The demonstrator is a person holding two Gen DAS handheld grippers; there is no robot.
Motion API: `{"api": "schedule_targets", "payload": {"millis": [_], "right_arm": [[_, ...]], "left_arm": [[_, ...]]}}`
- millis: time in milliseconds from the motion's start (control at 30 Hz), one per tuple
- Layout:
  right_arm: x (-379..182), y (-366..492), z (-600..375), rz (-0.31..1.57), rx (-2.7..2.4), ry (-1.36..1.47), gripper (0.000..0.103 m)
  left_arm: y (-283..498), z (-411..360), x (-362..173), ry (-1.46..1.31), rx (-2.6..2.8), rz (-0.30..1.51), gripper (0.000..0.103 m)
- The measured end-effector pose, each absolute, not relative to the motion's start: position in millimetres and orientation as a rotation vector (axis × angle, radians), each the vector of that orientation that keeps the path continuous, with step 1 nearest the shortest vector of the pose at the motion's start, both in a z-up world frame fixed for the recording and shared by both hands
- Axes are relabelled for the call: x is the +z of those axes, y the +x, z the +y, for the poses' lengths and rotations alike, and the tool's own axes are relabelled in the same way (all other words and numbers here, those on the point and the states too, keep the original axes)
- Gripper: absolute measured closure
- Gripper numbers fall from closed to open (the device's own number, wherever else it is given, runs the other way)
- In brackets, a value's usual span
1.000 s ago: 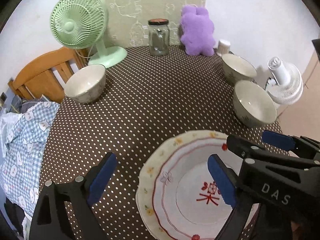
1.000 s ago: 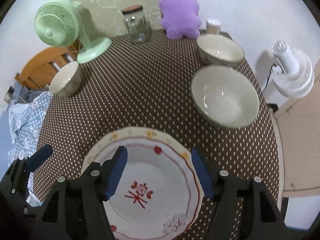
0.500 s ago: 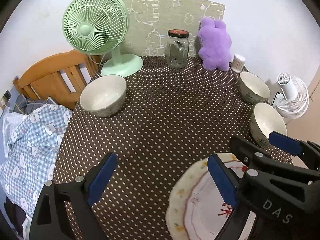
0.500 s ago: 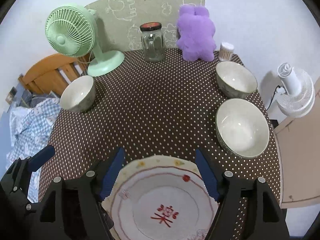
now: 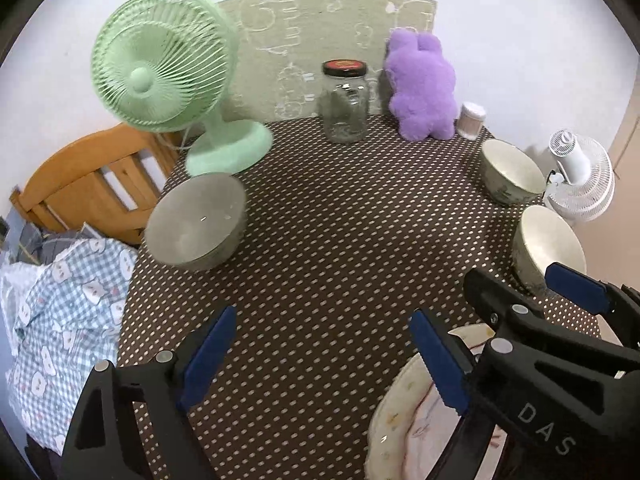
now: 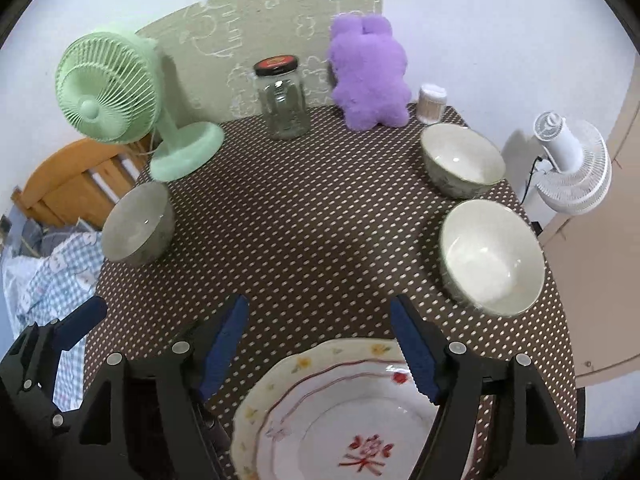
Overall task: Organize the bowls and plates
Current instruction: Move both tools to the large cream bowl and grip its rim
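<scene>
A plate (image 6: 280, 376) with a flowered rim and a red motif lies at the table's near edge. My right gripper (image 6: 318, 304) hovers open above its far rim, with nothing between the pads. My left gripper (image 5: 320, 318) hangs to the plate's (image 5: 396, 412) left over bare cloth, its jaws closing on nothing. One cream bowl (image 5: 196, 220) stands at the left edge, ahead of the left gripper. Two more bowls stand on the right, one far (image 6: 460, 160) and one near (image 6: 492, 256). The plate's near half is hidden.
Along the back of the brown dotted table (image 6: 320, 208) stand a green fan (image 5: 160, 72), a glass jar (image 5: 346, 100), a purple plush toy (image 5: 424, 88) and a small tub (image 5: 472, 120). A wooden chair (image 5: 92, 188) with checked cloth (image 5: 60, 300) sits left; a white fan (image 6: 572, 168) right.
Both grippers have drawn back from over the plate, which slid to the bottom of each view. The left view has swung left, bringing the left bowl closer to its middle.
</scene>
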State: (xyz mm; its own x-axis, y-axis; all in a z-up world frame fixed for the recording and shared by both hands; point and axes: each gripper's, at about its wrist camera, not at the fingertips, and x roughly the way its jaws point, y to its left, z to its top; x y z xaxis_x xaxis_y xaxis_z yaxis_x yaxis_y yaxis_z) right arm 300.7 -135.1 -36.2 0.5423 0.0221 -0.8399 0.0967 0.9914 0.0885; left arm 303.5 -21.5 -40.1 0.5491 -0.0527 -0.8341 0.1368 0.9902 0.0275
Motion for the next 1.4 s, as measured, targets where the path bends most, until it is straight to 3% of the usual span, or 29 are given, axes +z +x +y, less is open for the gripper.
{"api": "schedule_targets", "payload": {"millis": [100, 200, 533, 633, 1067, 1333, 1400], "right_arm": [[-34, 304, -158, 0.979, -0.073, 0.127, 0.027], [-32, 306, -184, 0.971, -0.102, 0.139, 0.027], [-36, 313, -259, 0.963, -0.177, 0.146, 0.028], [-43, 319, -275, 0.972, -0.172, 0.146, 0.033], [-78, 329, -332, 1.04, -0.242, 0.203, 0.033], [-99, 340, -351, 1.092, -0.259, 0.234, 0.038], [-104, 342, -354, 1.106, -0.254, 0.247, 0.045]], "left_arm": [[309, -43, -38, 0.081, -0.142, 0.981, 0.015], [315, -67, -37, 0.069, -0.186, 0.985, 0.023], [333, -139, -44, 0.076, -0.215, 0.984, 0.023], [338, -156, -49, 0.104, -0.214, 0.984, 0.024], [359, -205, -80, 0.124, -0.237, 1.054, 0.048], [372, -221, -98, 0.139, -0.236, 1.101, 0.056], [374, -225, -103, 0.141, -0.231, 1.114, 0.063]]}}
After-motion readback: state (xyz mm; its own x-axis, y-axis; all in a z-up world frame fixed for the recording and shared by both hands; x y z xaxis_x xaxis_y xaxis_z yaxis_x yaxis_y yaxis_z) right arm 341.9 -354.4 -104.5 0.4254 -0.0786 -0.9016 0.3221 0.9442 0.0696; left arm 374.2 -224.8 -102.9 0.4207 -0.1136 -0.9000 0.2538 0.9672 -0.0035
